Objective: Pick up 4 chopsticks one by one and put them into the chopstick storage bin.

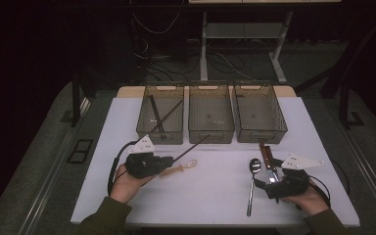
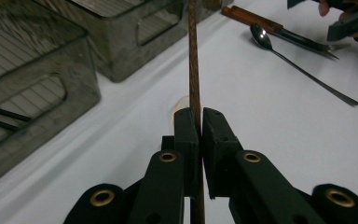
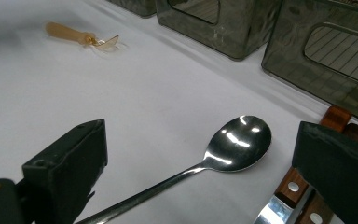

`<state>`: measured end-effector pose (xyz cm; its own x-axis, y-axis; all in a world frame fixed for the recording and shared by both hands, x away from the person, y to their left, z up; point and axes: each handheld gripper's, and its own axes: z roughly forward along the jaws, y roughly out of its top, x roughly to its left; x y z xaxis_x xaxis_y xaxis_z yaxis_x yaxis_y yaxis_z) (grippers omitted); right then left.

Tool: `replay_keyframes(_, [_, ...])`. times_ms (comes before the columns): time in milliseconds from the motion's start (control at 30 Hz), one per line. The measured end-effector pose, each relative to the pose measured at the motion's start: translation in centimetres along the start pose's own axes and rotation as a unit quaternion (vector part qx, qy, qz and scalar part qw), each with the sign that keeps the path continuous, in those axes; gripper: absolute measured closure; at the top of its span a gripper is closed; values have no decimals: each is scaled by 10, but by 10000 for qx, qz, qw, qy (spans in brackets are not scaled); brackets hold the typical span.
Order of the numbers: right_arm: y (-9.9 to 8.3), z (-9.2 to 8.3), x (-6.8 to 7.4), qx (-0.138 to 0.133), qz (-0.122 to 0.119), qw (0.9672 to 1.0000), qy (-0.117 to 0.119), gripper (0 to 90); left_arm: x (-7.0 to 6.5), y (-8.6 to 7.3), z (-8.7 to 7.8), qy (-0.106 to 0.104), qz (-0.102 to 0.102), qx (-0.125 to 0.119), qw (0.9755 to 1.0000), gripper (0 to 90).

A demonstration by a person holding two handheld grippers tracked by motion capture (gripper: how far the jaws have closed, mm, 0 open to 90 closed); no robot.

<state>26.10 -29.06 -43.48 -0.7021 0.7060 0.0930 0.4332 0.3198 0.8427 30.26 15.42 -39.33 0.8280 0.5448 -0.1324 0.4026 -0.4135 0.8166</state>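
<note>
My left gripper (image 1: 168,162) (image 2: 200,116) is shut on a thin dark brown chopstick (image 1: 192,148) (image 2: 194,65), which points up and right towards the middle bin (image 1: 211,134). Just under it a small pale wooden-handled utensil (image 1: 178,169) (image 3: 74,34) lies on the white table. My right gripper (image 1: 269,182) (image 3: 200,130) stands open and low over the table. The bowl of a steel spoon (image 1: 254,165) (image 3: 240,142) (image 2: 303,70) lies between its jaws, untouched. Wooden-handled knives (image 1: 266,155) (image 3: 291,186) lie against its right jaw.
Three smoky clear bins stand in a row at the back of the table: the left bin (image 1: 149,133) holds chopsticks (image 1: 155,116), and the right bin (image 1: 262,135) looks bare. The table's front edge (image 1: 215,223) is near my hands.
</note>
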Motion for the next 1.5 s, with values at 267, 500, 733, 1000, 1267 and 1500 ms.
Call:
replay_keyframes(267, [0,1,0,12,4,10000,-2,35,14,6,-6,202,-77,-167,9996,845])
replay_keyframes(500, [0,1,0,17,14,10000,-4,34,28,15,-3,322,-170,-226,9991,845])
replay_keyframes(733, [-1,-1,-2,-13,43,10000,-19,35,39,31,2,452,-191,-252,9985,845])
replay_keyframes(1000, [0,-1,-1,-20,23,10000,-18,35,52,58,4,754,-159,-219,9968,845])
replay_keyframes(1267, [0,-1,0,-32,41,10000,-3,35,78,83,11,1218,-299,-91,9921,845])
replay_keyframes(1500, [0,-2,0,-61,76,10000,9,35,100,97,25,1618,-334,190,9861,845])
